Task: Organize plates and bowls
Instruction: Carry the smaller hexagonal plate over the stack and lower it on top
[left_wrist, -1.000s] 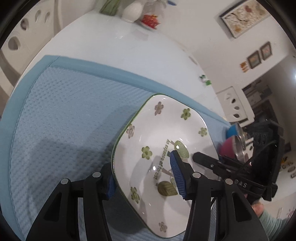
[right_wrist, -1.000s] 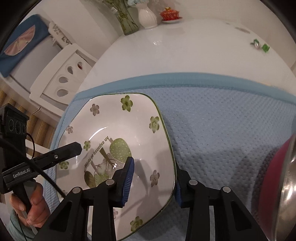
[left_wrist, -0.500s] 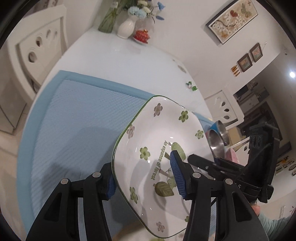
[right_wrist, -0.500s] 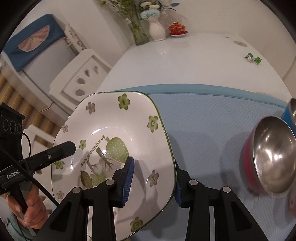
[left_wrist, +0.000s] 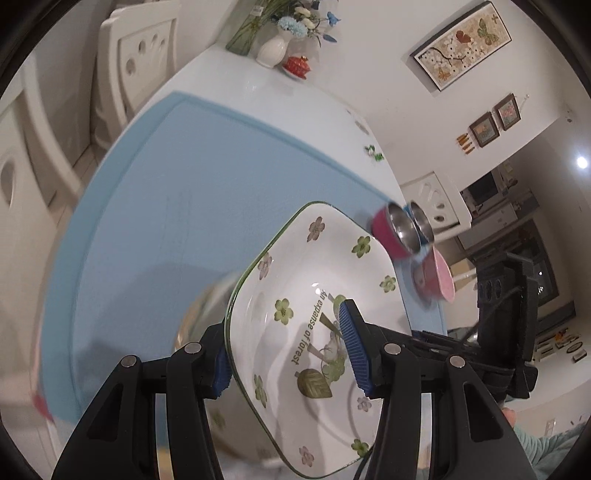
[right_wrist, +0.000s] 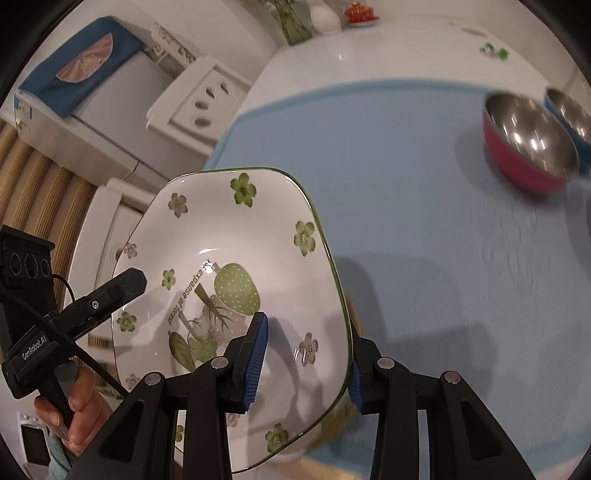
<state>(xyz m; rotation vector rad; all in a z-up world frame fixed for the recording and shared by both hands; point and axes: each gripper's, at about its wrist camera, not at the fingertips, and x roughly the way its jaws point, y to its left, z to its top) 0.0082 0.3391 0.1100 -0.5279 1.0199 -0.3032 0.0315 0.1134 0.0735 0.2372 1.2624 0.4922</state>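
My left gripper (left_wrist: 291, 350) and right gripper (right_wrist: 306, 363) each clamp an opposite rim of the square flowered plate (right_wrist: 236, 280), holding it empty and tilted above the blue mat (right_wrist: 424, 229). On the mat's far side, an empty steel-lined pink bowl (right_wrist: 528, 144) sits beside a blue bowl (right_wrist: 570, 110), touching or nearly so.

white plate (left_wrist: 325, 295) w/ green flowers, blue mat (left_wrist: 192, 206)

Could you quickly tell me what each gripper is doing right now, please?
Left gripper: closed on one edge of the flowered plate.
Right gripper: closed on the opposite edge of the same plate.
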